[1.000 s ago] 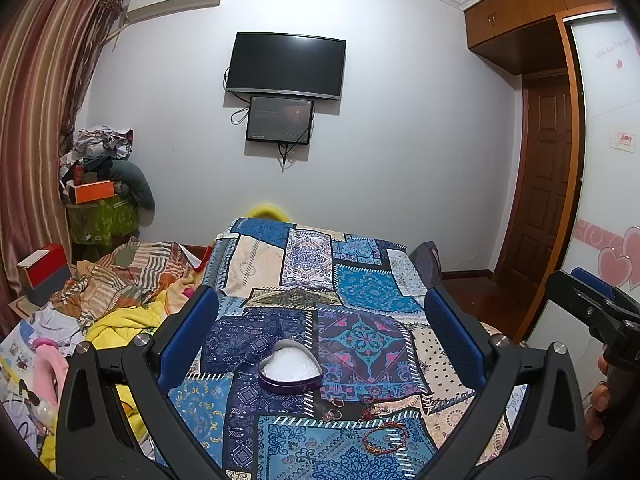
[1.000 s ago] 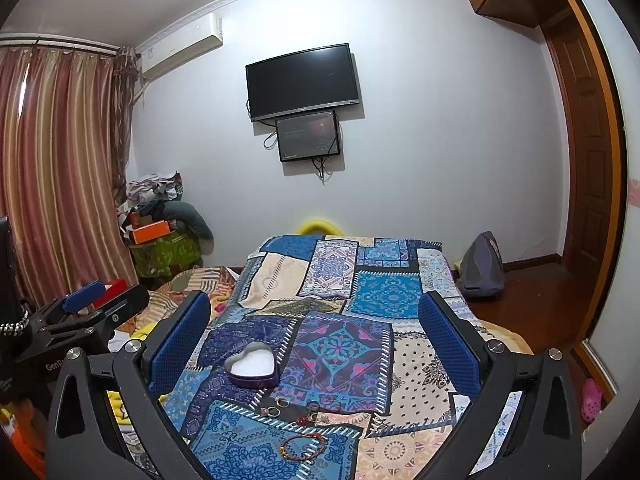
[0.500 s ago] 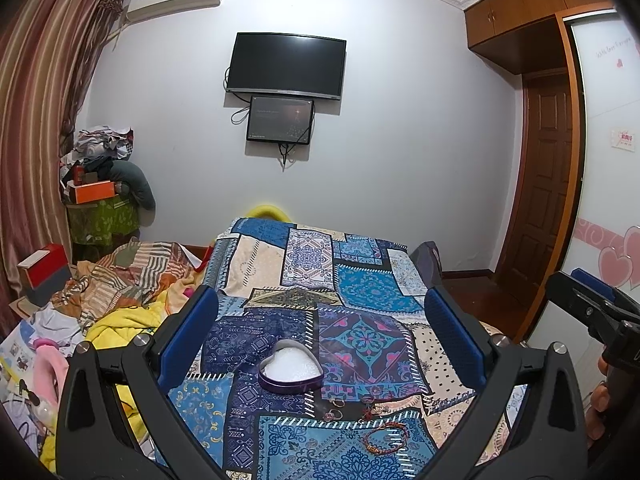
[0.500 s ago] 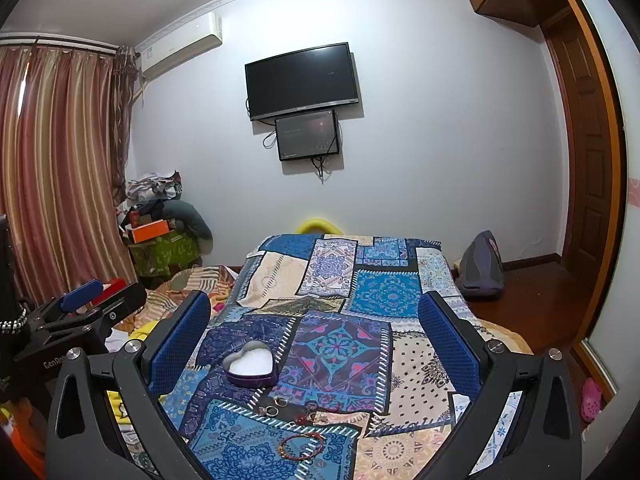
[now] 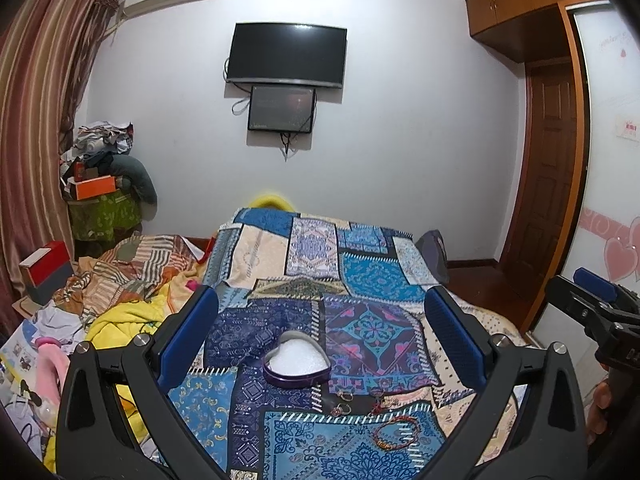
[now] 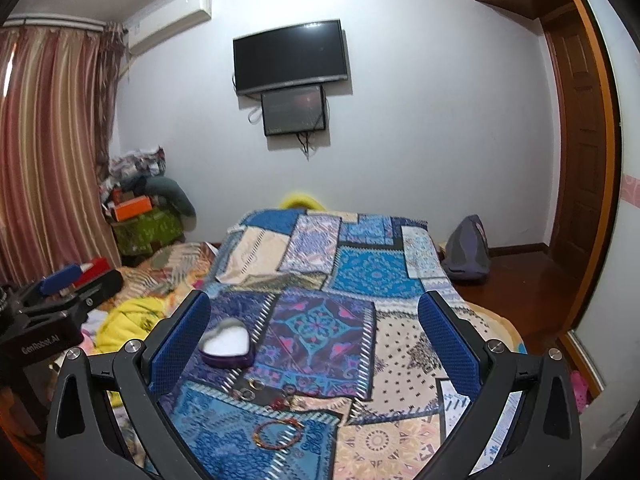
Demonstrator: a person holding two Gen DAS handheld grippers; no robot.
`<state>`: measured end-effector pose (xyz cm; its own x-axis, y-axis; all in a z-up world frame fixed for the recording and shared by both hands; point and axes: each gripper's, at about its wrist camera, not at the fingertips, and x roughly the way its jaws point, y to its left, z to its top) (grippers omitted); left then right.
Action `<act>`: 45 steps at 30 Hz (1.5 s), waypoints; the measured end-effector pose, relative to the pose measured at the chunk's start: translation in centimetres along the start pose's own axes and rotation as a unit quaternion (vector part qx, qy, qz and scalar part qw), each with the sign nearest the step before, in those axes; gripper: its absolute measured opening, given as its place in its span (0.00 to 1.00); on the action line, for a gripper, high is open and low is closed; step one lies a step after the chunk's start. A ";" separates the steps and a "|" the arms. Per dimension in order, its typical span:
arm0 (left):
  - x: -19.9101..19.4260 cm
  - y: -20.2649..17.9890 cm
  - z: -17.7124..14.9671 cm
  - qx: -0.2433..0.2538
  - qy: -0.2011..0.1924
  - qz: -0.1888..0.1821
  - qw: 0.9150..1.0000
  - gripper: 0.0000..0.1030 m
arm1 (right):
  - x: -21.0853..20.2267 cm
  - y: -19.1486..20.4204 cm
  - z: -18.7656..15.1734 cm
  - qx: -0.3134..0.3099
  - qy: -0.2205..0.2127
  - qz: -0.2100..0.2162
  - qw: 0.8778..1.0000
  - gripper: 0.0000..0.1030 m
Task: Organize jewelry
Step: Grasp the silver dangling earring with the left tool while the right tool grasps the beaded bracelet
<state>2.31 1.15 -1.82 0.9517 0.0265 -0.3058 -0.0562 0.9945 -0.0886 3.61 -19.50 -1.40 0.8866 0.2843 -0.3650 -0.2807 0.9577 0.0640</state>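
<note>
Two hand-held grippers hover over jewelry laid on a patchwork bed.

The left hand-held gripper (image 5: 320, 336) and right hand-held gripper (image 6: 314, 332) both gape wide, holding nothing. "GenRobot.AI" reads on the left one's body, seen at 9 o'clock in the right view. On the blue patterned bedspread (image 5: 372, 276) sits a purple heart-shaped tin with white lining (image 5: 297, 364). At its 5 o'clock lie small metal rings (image 5: 343, 400), then a red-and-gold beaded bracelet (image 5: 397, 434).

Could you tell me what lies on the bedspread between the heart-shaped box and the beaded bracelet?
A few small rings lie between the heart-shaped box and the beaded bracelet, seen in both wrist views.
</note>
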 end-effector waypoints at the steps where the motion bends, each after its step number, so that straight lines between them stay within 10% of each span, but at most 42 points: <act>1: 0.5 0.1 -0.2 0.002 0.006 0.004 1.000 1.00 | 0.2 -0.1 -0.3 -0.004 0.006 -0.004 1.000 1.00; 16: 8.3 1.1 -7.1 0.068 0.147 0.023 0.987 1.00 | 6.5 -2.2 -7.4 -0.056 0.182 -0.004 0.982 0.95; 26: 12.2 1.3 -12.2 0.075 0.233 -0.005 0.970 1.00 | 9.8 -1.0 -10.1 -0.047 0.256 0.074 0.963 0.67; 45: 16.0 0.6 -15.1 0.040 0.317 -0.084 0.944 0.48 | 13.8 1.0 -11.9 -0.070 0.314 0.146 0.935 0.30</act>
<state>12.97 0.68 -21.07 0.5720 -0.1737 -0.8017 0.1272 0.9843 -0.1226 11.20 -15.16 -17.43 0.3853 0.4087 -0.8274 -0.5616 0.8153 0.1411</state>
